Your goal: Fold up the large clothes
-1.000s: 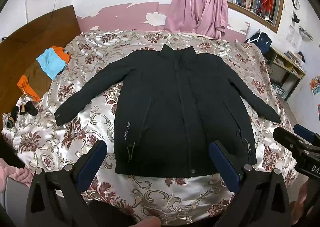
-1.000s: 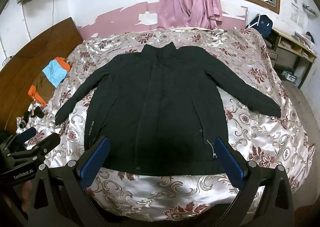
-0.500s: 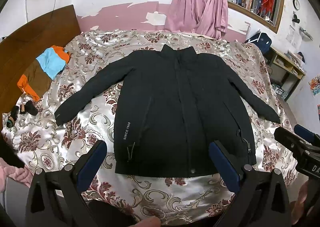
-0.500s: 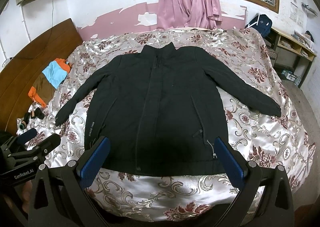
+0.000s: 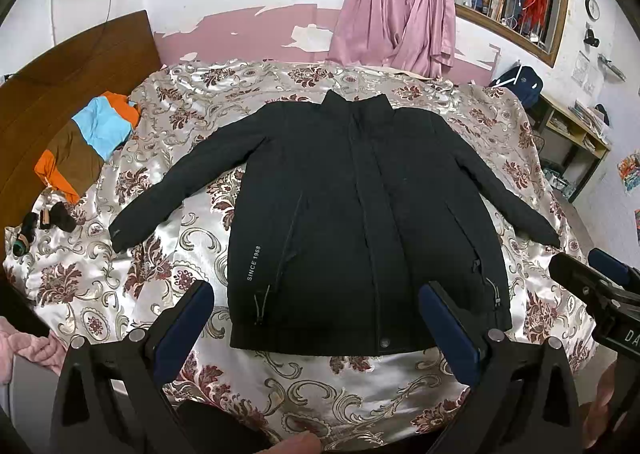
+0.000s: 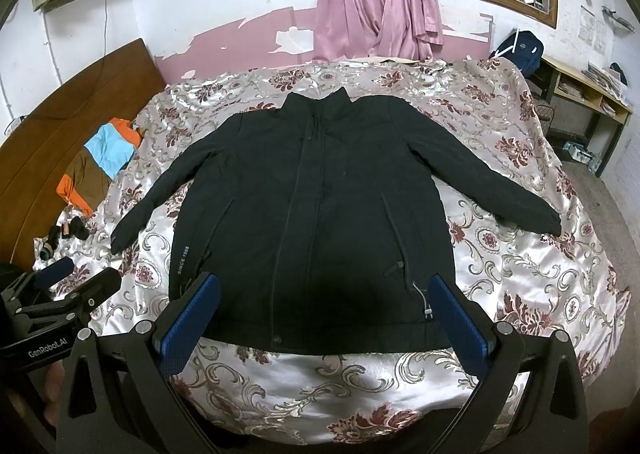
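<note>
A black zip jacket (image 5: 360,214) lies flat and face up on the bed, collar far, hem near, both sleeves spread out to the sides. It also shows in the right wrist view (image 6: 316,214). My left gripper (image 5: 316,302) is open and empty, held above the jacket's hem. My right gripper (image 6: 324,298) is open and empty, also above the hem. The right gripper shows at the right edge of the left wrist view (image 5: 592,278). The left gripper shows at the left edge of the right wrist view (image 6: 76,282).
A floral satin bedspread (image 5: 140,266) covers the bed. A folded orange, blue and brown garment (image 5: 88,142) and small dark items (image 5: 44,222) lie at the left by the wooden headboard (image 5: 60,70). Pink curtains (image 5: 396,14) hang behind. A shelf (image 5: 572,134) stands at the right.
</note>
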`<state>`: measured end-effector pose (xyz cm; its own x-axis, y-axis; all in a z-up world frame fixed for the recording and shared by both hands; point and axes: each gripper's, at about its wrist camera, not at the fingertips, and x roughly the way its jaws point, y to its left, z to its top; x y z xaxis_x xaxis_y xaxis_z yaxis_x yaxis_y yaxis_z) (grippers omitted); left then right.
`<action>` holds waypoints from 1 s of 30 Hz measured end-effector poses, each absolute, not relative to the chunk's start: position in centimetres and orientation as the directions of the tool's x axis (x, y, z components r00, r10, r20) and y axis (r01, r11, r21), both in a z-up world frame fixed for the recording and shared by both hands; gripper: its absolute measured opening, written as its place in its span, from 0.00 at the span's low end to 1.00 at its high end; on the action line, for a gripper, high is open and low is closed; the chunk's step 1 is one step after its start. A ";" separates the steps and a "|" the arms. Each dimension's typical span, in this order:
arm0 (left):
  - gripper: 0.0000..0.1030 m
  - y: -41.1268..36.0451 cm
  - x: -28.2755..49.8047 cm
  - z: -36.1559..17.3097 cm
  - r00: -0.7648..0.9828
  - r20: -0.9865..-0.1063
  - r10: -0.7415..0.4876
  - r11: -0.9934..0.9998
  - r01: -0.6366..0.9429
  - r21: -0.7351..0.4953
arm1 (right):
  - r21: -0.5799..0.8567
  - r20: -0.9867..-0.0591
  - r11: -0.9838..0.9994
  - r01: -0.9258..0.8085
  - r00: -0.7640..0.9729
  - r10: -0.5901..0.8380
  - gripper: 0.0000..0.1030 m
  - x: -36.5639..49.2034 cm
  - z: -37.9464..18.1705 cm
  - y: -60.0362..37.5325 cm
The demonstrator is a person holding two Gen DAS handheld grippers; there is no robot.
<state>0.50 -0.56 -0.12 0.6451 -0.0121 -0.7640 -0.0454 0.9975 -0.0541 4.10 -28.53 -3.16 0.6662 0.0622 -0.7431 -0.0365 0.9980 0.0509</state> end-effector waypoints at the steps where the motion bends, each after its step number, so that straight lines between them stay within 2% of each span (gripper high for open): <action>1: 1.00 -0.6 0.5 -0.1 0.646 -0.763 -0.011 0.997 -0.046 -0.054 | 0.049 -0.743 0.998 -0.036 0.666 0.061 0.99 4.1 -3.1 -28.5; 30: 1.00 -0.7 0.7 -0.4 0.643 -0.766 -0.012 0.998 -0.045 -0.053 | 0.053 -0.746 0.998 -0.033 0.663 0.062 0.99 4.2 -2.6 -28.6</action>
